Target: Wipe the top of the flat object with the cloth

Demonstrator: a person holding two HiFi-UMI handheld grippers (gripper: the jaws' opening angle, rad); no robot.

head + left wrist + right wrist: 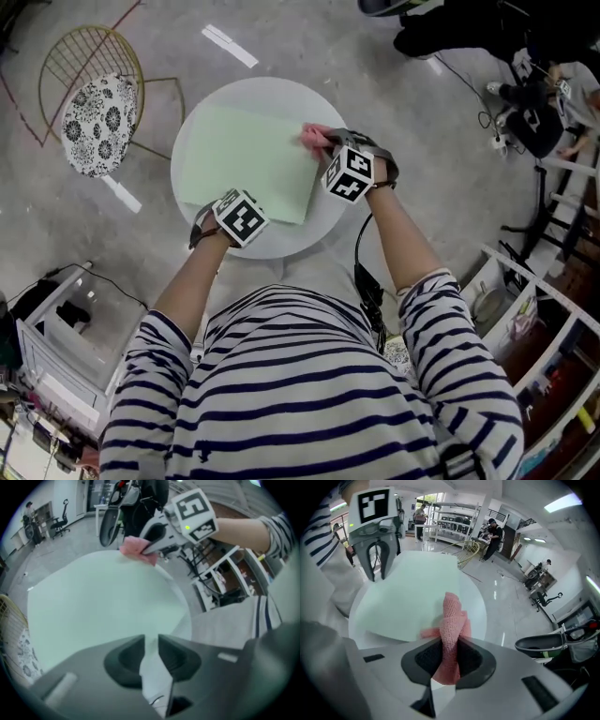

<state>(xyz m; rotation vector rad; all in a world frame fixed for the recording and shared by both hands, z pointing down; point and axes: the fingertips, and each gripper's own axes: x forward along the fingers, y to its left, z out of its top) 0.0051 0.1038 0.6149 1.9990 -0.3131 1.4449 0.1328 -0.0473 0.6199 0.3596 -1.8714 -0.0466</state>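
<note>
Grey concrete floor surrounds a small round table point(246, 92) that carries the pale green sheet point(248, 159). The right gripper point(449, 656) is clamped on the pink cloth point(452, 620), whose free end touches the sheet's corner just ahead of its jaws. The left gripper point(151, 653) is slightly parted and empty, with the opposite corner just ahead of it. Wiping looks barely begun, and nearly the whole top remains. The table rim lies close beyond the cloth, and open sheet stretches between the tools.

Head view: the right hand-held gripper point(323, 142) covers most of the pink cloth point(311, 136). The marker cube point(241, 217) of the left hand-held gripper point(234, 211) hides its jaws and part of the green sheet point(248, 159).
</note>
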